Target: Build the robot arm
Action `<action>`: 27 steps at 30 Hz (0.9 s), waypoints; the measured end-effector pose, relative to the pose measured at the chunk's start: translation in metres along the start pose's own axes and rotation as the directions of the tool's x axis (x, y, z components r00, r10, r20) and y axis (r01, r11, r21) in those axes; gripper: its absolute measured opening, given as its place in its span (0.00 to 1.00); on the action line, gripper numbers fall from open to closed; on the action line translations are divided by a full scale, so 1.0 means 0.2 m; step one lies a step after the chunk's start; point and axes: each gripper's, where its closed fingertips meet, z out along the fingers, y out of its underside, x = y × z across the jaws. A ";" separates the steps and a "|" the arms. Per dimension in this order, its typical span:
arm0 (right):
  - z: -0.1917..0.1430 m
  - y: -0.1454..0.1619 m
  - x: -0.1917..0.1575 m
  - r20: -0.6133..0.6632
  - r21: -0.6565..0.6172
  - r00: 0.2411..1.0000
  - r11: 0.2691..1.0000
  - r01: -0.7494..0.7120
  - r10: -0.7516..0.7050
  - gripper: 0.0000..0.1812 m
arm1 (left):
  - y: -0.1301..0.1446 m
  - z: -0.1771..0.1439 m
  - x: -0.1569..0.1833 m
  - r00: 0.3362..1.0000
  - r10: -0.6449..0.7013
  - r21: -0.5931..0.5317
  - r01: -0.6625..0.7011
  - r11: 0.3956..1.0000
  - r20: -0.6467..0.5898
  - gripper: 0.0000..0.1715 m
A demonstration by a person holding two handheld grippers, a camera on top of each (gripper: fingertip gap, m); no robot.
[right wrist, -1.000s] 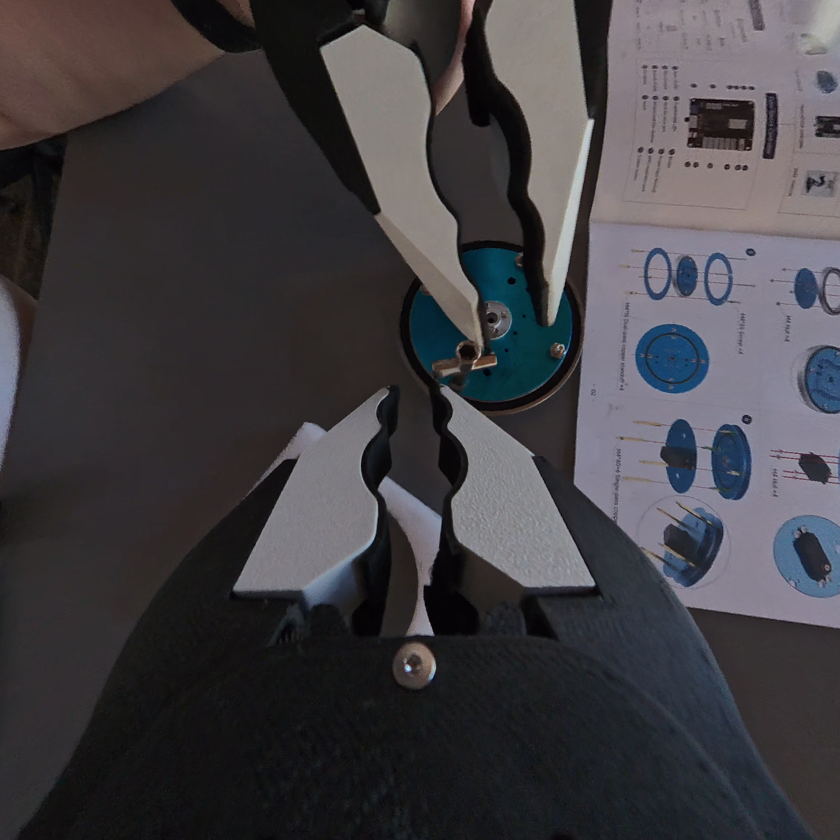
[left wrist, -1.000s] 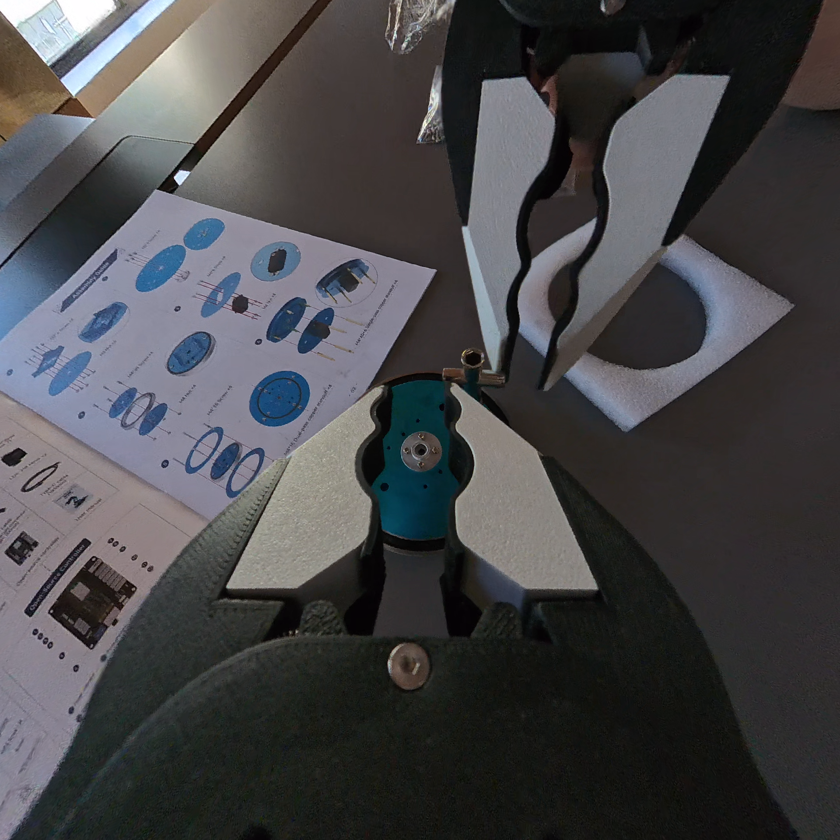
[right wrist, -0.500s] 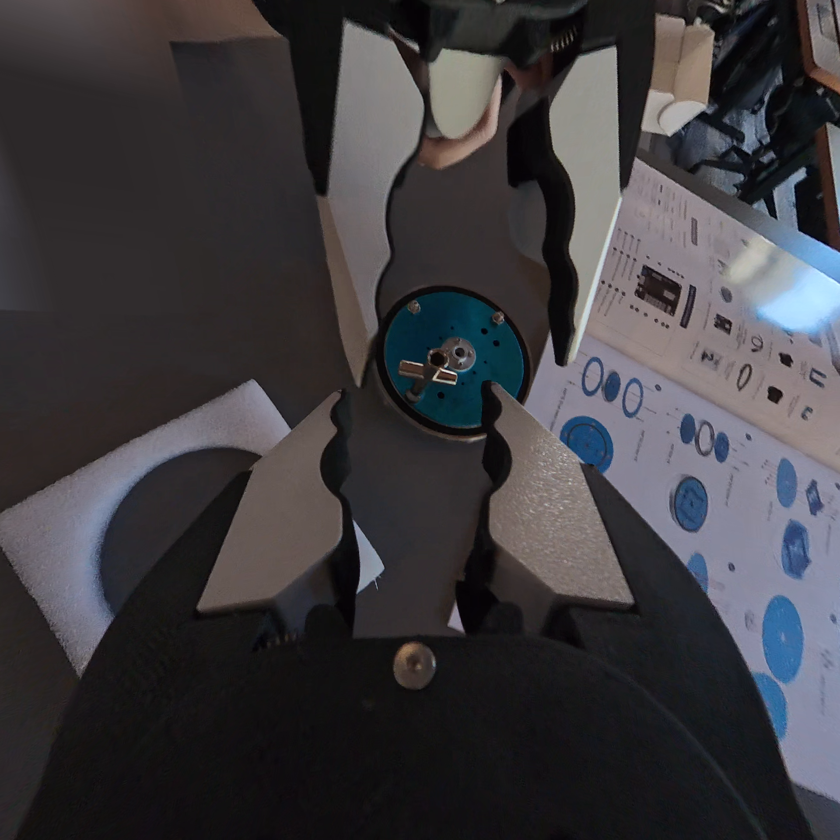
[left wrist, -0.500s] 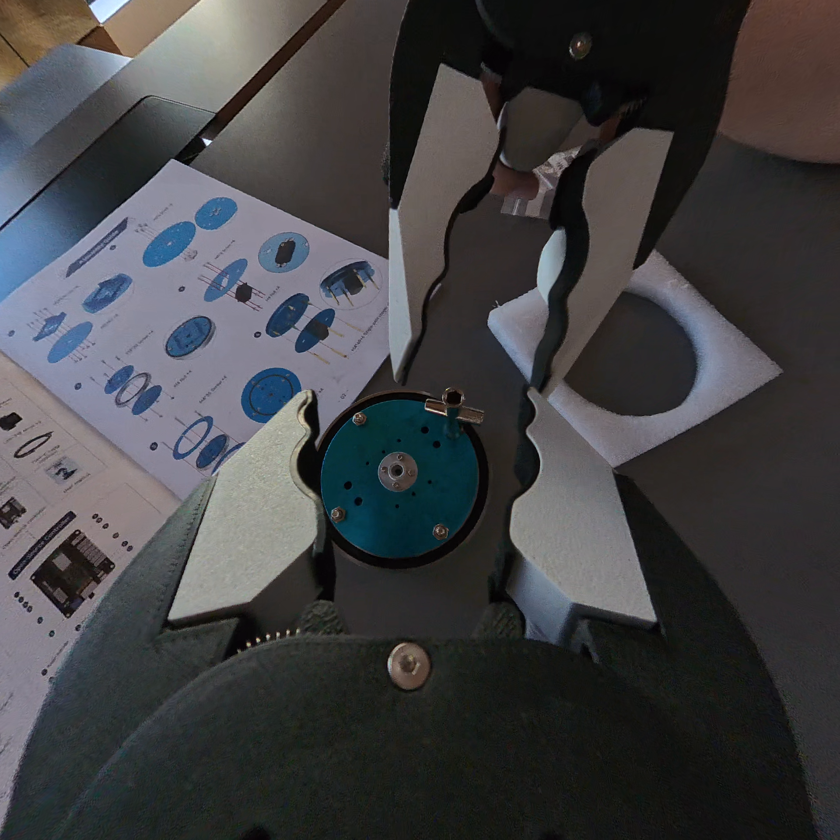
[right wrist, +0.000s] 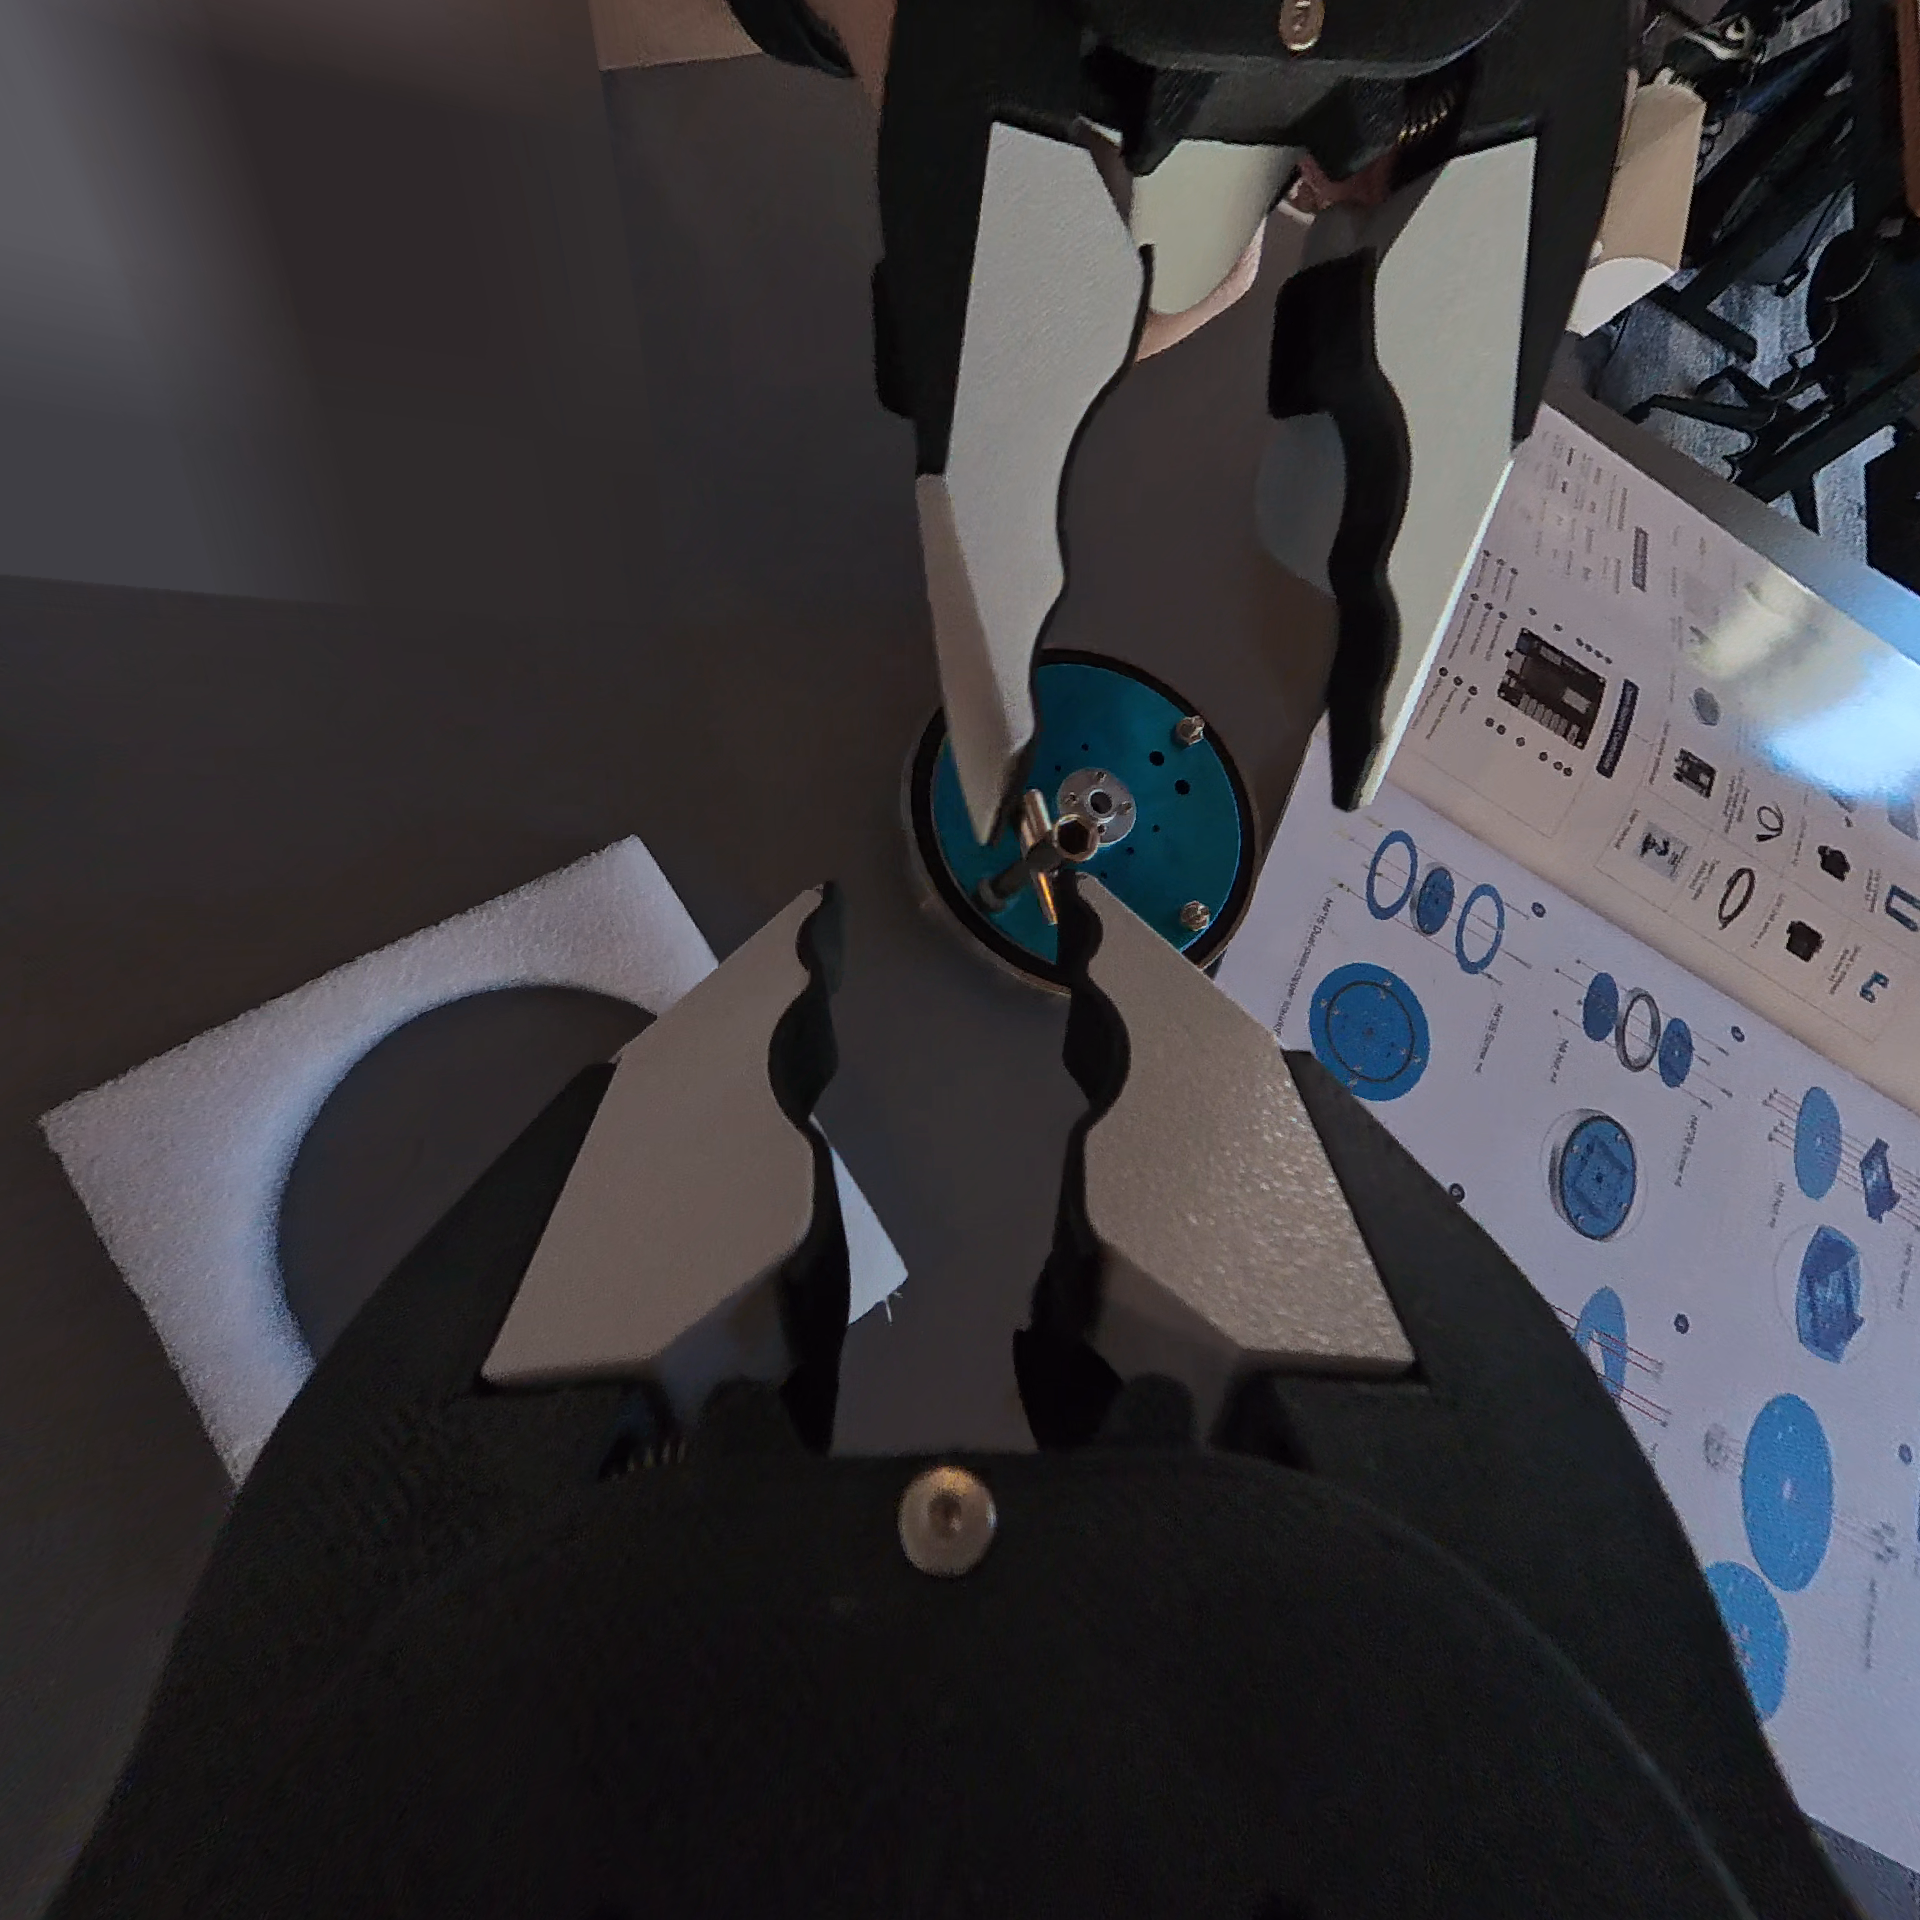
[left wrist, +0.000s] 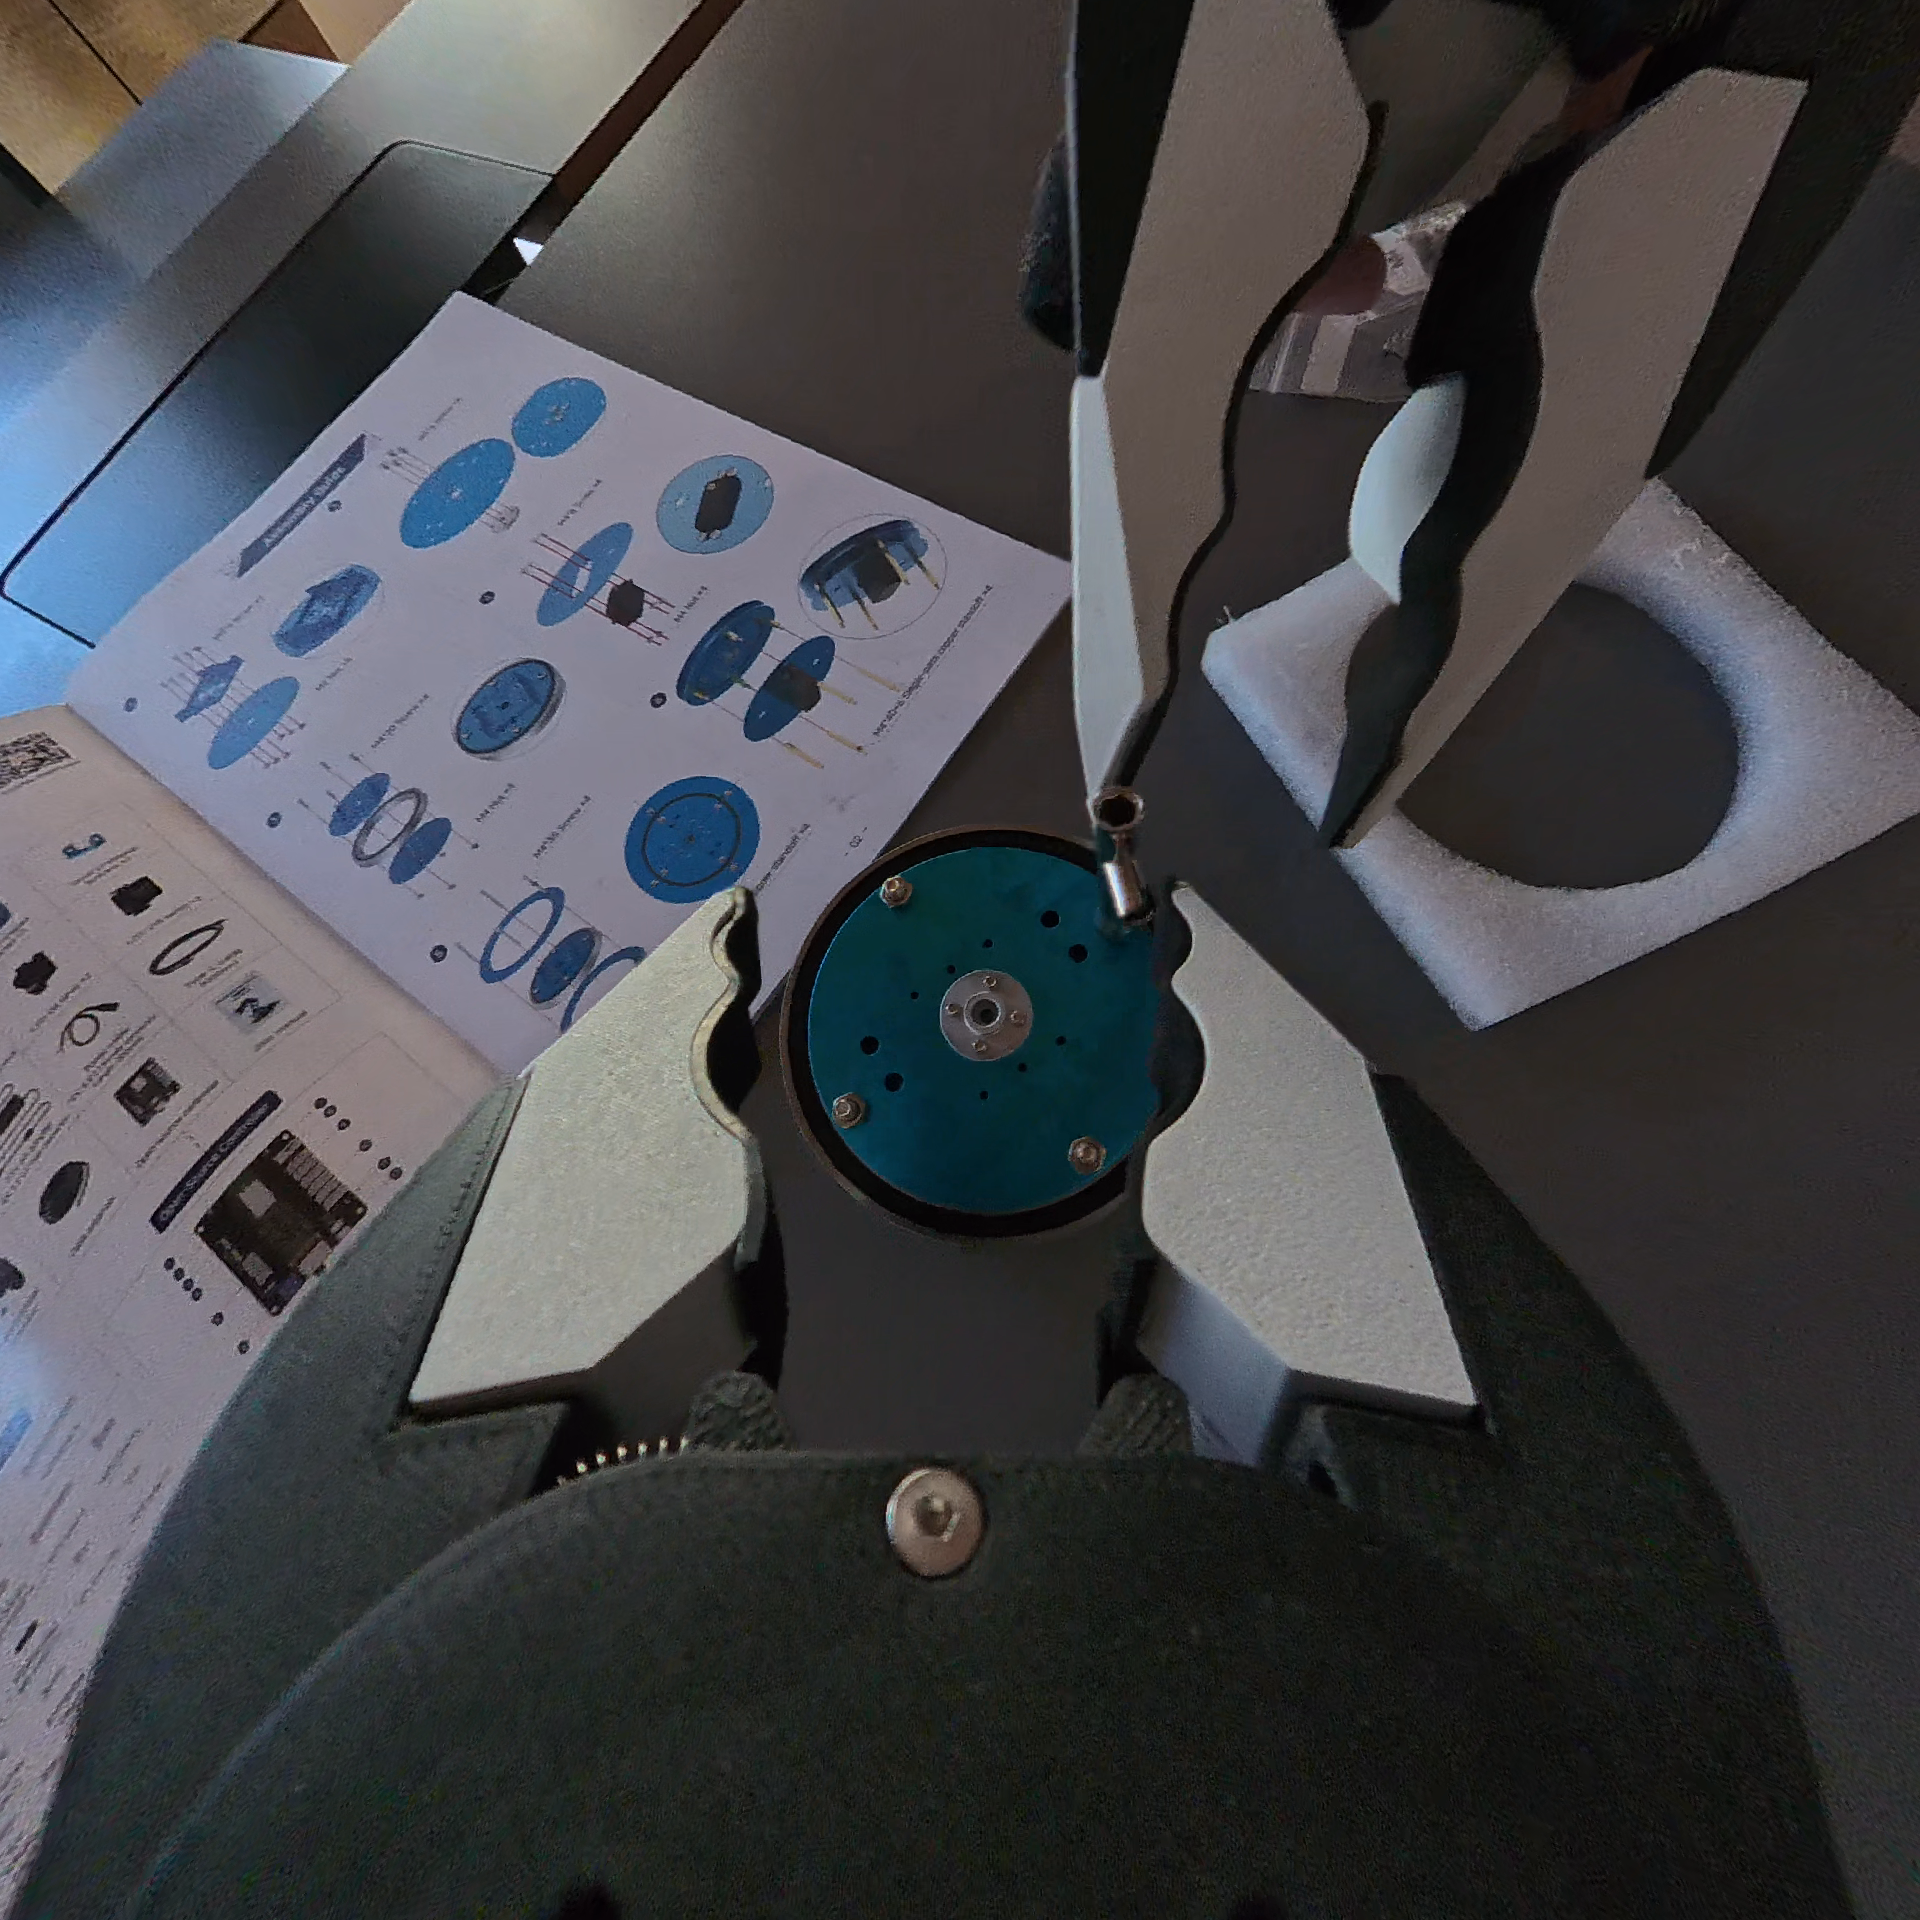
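Observation:
A blue round disc [left wrist: 982,1081] with small screws and a silver hub lies flat on the dark table. A small silver T-handle socket wrench [left wrist: 1120,864] stands on the disc's far right edge. My left gripper [left wrist: 958,899] is open and straddles the disc. Its right finger is next to the wrench's foot and its left finger is clear of the rim. My right gripper [right wrist: 954,888] is open and empty. Its right fingertip is at the wrench [right wrist: 1044,842] on the disc [right wrist: 1153,831]. In the left wrist view one right gripper fingertip [left wrist: 1107,774] sits at the wrench's top.
A white foam square with a round hole [left wrist: 1818,790] lies right of the disc and shows in the right wrist view [right wrist: 208,1143]. Printed instruction sheets [left wrist: 520,623] lie to the left [right wrist: 1558,1091]. A dark flat device [left wrist: 260,395] and a plastic bag [left wrist: 1340,332] lie beyond.
Both grippers have opened from nearly shut. The left now spans the disc. The right has come back to the wrench, whose cross handle has turned.

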 end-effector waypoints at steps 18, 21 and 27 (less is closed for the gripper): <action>0.02 0.03 -0.04 -0.014 -0.047 0.994 0.993 -0.105 0.105 0.23 | 0.03 -0.02 -0.04 1.000 -0.002 -0.010 0.002 1.000 0.000 0.41; 0.01 0.03 -0.07 -0.012 -0.072 0.995 0.993 -0.098 0.097 0.22 | 0.03 -0.02 -0.06 1.000 -0.027 -0.001 0.027 1.000 0.016 0.39; -0.01 0.04 -0.06 -0.020 -0.078 0.994 0.991 -0.106 0.105 0.20 | 0.04 -0.04 -0.06 0.999 -0.034 0.002 0.034 0.999 -0.007 0.39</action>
